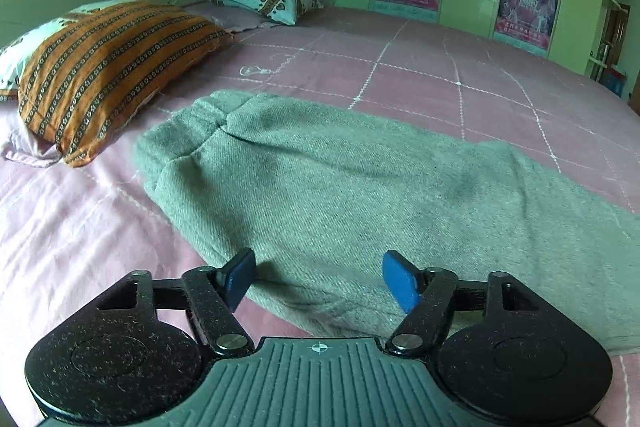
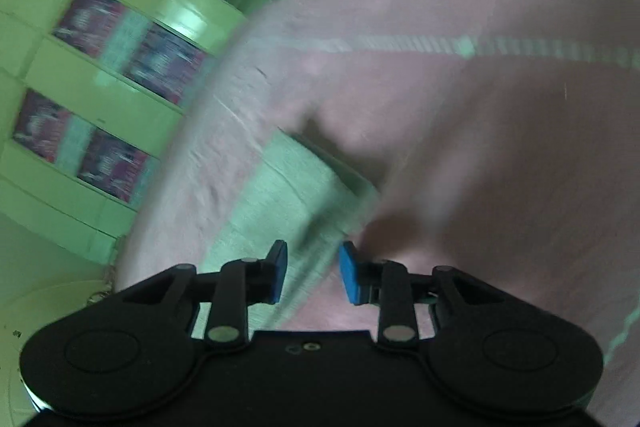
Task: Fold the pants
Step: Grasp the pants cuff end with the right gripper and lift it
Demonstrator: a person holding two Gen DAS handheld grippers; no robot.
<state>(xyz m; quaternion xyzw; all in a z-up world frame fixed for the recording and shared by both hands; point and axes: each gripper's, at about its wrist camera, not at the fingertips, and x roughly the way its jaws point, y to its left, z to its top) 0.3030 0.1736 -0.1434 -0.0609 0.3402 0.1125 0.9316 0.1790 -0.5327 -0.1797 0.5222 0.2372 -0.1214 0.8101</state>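
The grey pants (image 1: 320,187) lie flat across the bed (image 1: 460,67), waistband toward the pillows (image 1: 116,75); left gripper (image 1: 318,281) fingers spread over the near edge; right gripper (image 2: 313,273) fingers apart, empty, view blurred; pinching the sheet along with the cloth could drag the fold askew.

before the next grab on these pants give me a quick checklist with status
1. Left tongs open: ok.
2. Left tongs straddle the near edge of the grey-green pants: ok.
3. Right tongs open: ok.
4. Right tongs lined up on the pants' end: cannot tell, view blurred.
5. Pants flat on the pink bedsheet: ok where visible; far leg end is out of frame.
6. Striped orange pillow lying apart from the pants: ok.
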